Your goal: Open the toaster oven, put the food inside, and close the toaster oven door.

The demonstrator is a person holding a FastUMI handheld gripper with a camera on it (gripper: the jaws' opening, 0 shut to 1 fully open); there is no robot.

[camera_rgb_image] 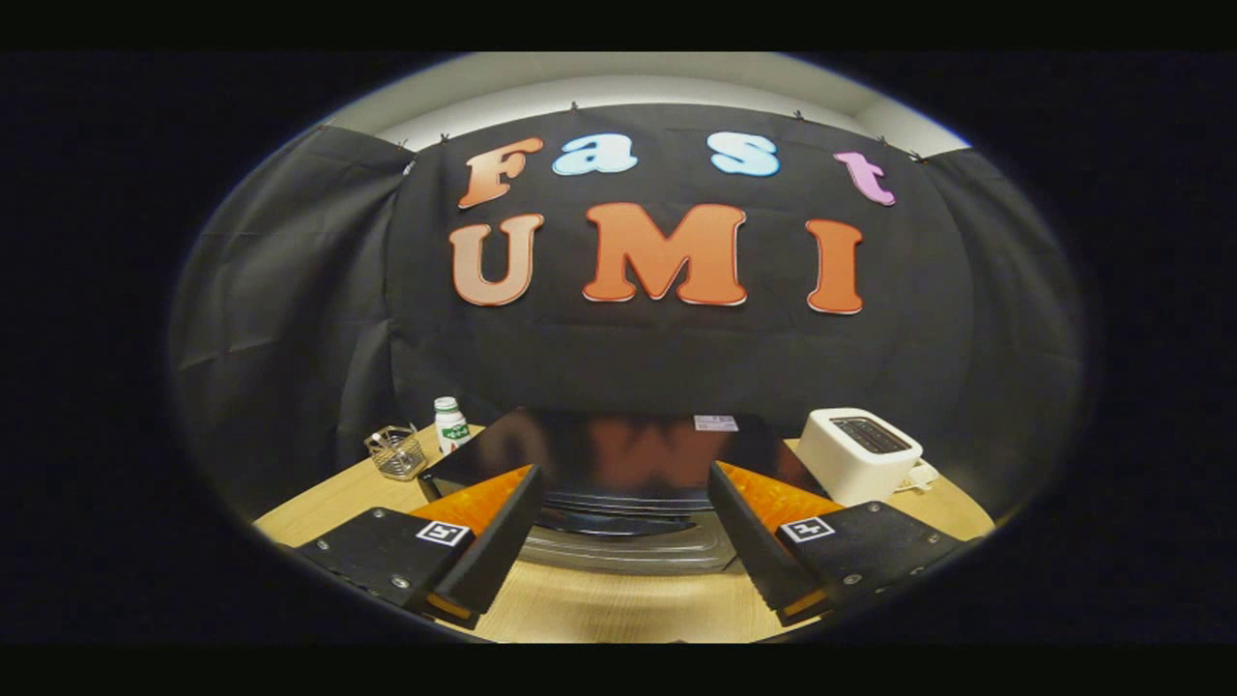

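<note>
Toaster oven (618, 464), glossy black and boxy, sits on the pale wooden desk (599, 609). Claw (623, 522) spread wide, holding nothing.

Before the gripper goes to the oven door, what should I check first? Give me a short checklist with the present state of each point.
1. Gripper open, nothing between its fingers: ok.
2. Toaster oven straight ahead of the fingers: ok.
3. Oven door shut: cannot tell.
4. Door handle in sight: cannot tell.
5. White toaster, bottle and wire basket stand apart from the oven's front: ok.
6. Food located: not ok.
</note>
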